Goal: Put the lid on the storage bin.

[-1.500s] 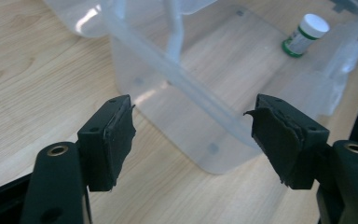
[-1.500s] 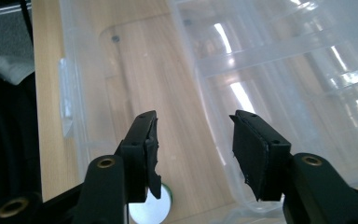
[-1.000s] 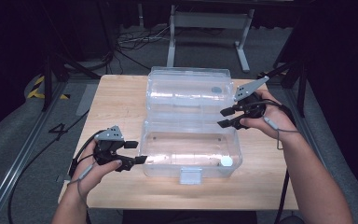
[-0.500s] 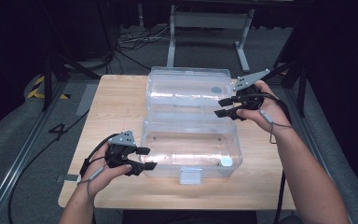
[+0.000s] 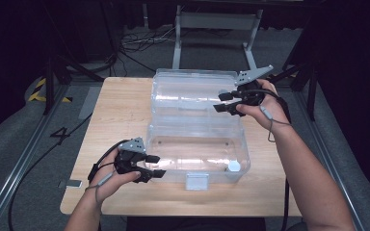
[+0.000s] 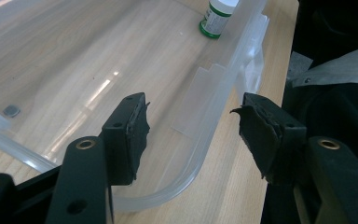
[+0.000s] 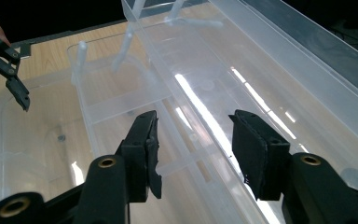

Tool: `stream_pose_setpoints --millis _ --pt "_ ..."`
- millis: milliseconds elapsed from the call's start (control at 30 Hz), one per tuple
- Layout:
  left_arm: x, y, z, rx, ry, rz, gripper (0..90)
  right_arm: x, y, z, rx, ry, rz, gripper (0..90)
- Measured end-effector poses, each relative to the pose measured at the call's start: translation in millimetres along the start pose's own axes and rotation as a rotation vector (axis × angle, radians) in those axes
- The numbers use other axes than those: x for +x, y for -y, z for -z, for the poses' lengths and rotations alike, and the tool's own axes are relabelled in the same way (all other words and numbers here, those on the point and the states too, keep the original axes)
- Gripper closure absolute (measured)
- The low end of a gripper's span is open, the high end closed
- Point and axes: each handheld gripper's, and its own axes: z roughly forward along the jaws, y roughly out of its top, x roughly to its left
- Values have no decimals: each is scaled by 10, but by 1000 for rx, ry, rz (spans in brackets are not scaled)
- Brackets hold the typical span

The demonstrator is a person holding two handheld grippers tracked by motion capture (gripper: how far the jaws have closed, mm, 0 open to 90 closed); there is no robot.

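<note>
my left gripper (image 5: 155,166) straddles the box (image 5: 197,144) near-left corner wall, jaws closing but not gripping yet, right gripper (image 5: 225,102) released over the open lid's (image 5: 192,91) right end, long axis left-right.

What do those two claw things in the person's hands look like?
Both are black. The left gripper and the right gripper each carry a grey three-cornered plate on top and trail a black cable. Their two jaws end in worn black pads with ragged edges. The forearms are bare, with no sleeves.
</note>
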Motion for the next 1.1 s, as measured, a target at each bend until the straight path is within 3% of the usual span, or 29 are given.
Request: stream_pose_setpoints --millis 333,533,633,767,867,1100 --pt "10 16 -44 17 23 17 480 -38 -47 -177 37 -4 -4 517" --pt "-30 8 -89 57 60 5 600 -50 -62 -270 69 -24 9 566" --pt "-51 -2 -101 70 35 -17 634 -33 -67 -305 82 -48 13 601" --pt "-43 1 -106 67 29 -9 691 -33 -79 -331 100 -33 34 650" --pt "-54 -2 -116 75 20 -33 699 -38 -75 -354 113 -29 51 680" --pt "-65 -16 -149 92 19 -55 722 -5 -87 -412 95 -36 111 702"
